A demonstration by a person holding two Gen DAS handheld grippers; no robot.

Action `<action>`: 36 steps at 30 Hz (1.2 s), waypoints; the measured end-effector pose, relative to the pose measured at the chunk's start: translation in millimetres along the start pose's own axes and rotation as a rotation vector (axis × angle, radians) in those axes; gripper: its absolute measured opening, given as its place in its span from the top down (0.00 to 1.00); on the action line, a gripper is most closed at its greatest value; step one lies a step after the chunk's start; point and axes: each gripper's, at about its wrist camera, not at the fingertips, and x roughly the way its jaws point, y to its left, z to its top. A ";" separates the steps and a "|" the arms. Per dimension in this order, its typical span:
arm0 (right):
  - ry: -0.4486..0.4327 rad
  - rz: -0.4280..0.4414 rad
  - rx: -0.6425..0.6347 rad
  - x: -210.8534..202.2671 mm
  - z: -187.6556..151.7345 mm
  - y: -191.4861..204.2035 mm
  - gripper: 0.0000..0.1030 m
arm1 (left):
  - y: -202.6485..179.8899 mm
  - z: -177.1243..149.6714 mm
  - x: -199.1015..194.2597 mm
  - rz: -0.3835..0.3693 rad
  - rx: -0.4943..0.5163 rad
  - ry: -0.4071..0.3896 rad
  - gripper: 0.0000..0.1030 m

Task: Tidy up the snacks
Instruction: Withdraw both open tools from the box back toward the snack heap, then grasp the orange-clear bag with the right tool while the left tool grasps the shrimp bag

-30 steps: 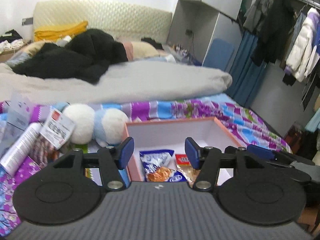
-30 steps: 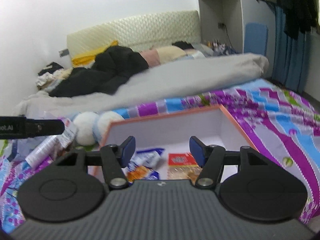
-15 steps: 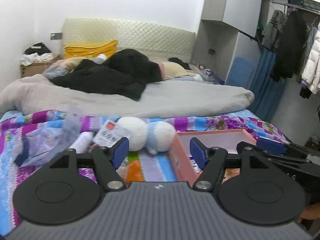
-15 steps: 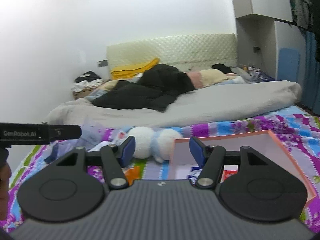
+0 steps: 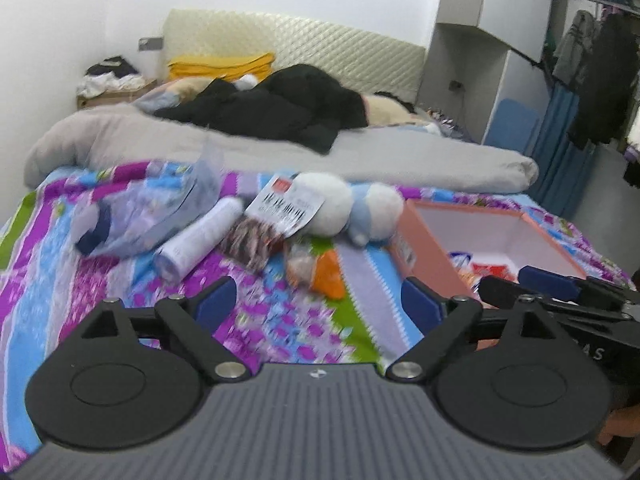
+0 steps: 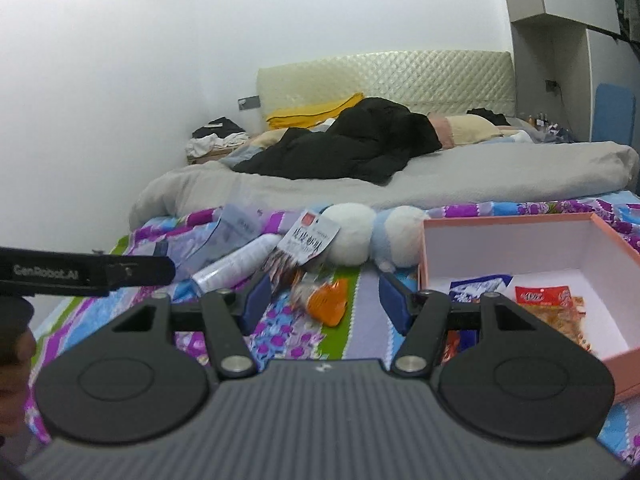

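Left gripper (image 5: pixel 318 300): jaws just widened, empty. Right gripper (image 6: pixel 320 294): jaws apart, empty. Orange snack packet (image 6: pixel 326 300): centre frame, on bedspread (image 5: pixel 360 320). Pink box (image 6: pixel 520 222): right, holding two packets.

Box (image 6: pixel 520 224) right w/ packets (image 6: pixel 548 300) inside; snack pile (image 6: pixel 320 296) left (plush toy (image 6: pixel 372 236) behind).

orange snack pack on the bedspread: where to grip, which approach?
Judging from both views, take the orange pack across its puffed middle, coming down from above and the near side. It lies flat on the bedspread beside a clear pouch at its left, so pinch toward the orange end. The left gripper, jaws just opening and empty, faces it.
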 end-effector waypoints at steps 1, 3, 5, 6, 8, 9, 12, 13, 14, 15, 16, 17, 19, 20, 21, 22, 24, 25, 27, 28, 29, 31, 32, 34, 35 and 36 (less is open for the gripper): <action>0.008 0.005 -0.004 0.7 -6.5 2.3 0.40 | 3.8 -7.0 0.9 0.009 -0.016 0.011 0.11; 0.032 0.020 -0.006 3.0 -16.5 5.1 0.40 | 12.9 -18.1 1.1 0.015 -0.046 0.020 0.11; 0.049 0.034 -0.011 4.7 -27.6 8.8 0.40 | 22.6 -28.3 2.4 0.022 -0.087 0.026 0.11; 0.058 0.039 -0.013 6.1 -32.3 10.5 0.40 | 28.0 -33.0 3.8 0.029 -0.107 0.034 0.11; 0.076 0.056 -0.017 8.3 -40.5 13.6 0.40 | 35.6 -37.8 9.2 0.041 -0.130 0.048 0.11; 0.084 0.065 -0.022 9.2 -44.2 15.7 0.39 | 39.3 -39.0 13.3 0.042 -0.136 0.055 0.11; 0.105 0.085 -0.061 18.1 -51.6 22.5 0.26 | 45.0 -41.5 29.2 0.046 -0.131 0.072 0.11; 0.109 0.091 -0.079 22.0 -53.1 25.1 0.21 | 45.7 -41.6 35.3 0.041 -0.118 0.070 0.11; 0.109 0.092 -0.092 24.6 -55.7 26.9 0.15 | 45.9 -42.2 40.1 0.032 -0.100 0.058 0.11; 0.108 0.088 -0.104 28.2 -56.7 28.5 0.13 | 44.7 -41.7 44.7 0.032 -0.072 0.046 0.11; 0.110 0.084 -0.115 32.7 -57.8 30.3 0.13 | 42.5 -40.8 51.6 0.046 -0.031 0.035 0.11; 0.115 0.085 -0.124 38.3 -58.5 31.5 0.13 | 41.0 -39.8 58.5 0.062 0.002 0.028 0.11; 0.127 0.091 -0.134 49.6 -60.7 33.4 0.13 | 40.8 -36.5 73.2 0.075 0.039 0.014 0.11; 0.130 0.095 -0.140 56.3 -61.6 34.6 0.13 | 42.8 -34.6 82.9 0.071 0.041 0.013 0.11; 0.130 0.099 -0.145 63.1 -62.5 35.3 0.13 | 45.5 -32.2 92.2 0.066 0.037 0.015 0.11; 0.131 0.102 -0.152 69.9 -63.9 36.1 0.13 | 48.9 -30.5 103.7 0.061 0.031 0.016 0.11; 0.147 0.095 -0.163 88.8 -67.7 36.7 0.14 | 54.4 -26.6 124.2 0.060 0.026 0.019 0.11; 0.156 0.087 -0.166 96.8 -69.0 36.8 0.13 | 57.1 -24.3 135.1 0.058 0.025 0.020 0.11; 0.159 0.070 -0.162 113.3 -71.0 35.4 0.13 | 62.3 -19.9 156.3 0.051 0.023 0.028 0.12; 0.157 0.058 -0.160 121.3 -71.9 34.2 0.13 | 65.3 -17.5 168.0 0.047 0.018 0.037 0.12; 0.161 0.041 -0.159 130.4 -72.6 32.9 0.13 | 68.1 -15.4 178.9 0.043 0.009 0.051 0.12; 0.168 0.018 -0.148 147.6 -72.8 30.3 0.14 | 75.3 -12.1 199.7 0.027 -0.019 0.072 0.12; 0.169 0.014 -0.141 156.5 -73.3 28.6 0.13 | 78.6 -10.3 210.3 0.015 -0.029 0.079 0.13; 0.177 0.006 -0.133 173.2 -74.3 25.8 0.13 | 82.5 -7.9 226.7 0.008 -0.024 0.084 0.14; 0.182 0.003 -0.131 181.8 -74.8 24.3 0.13 | 83.7 -6.2 236.6 0.009 -0.013 0.085 0.15; 0.185 0.000 -0.130 189.4 -75.0 23.6 0.13 | 84.4 -5.1 243.5 0.010 -0.001 0.087 0.16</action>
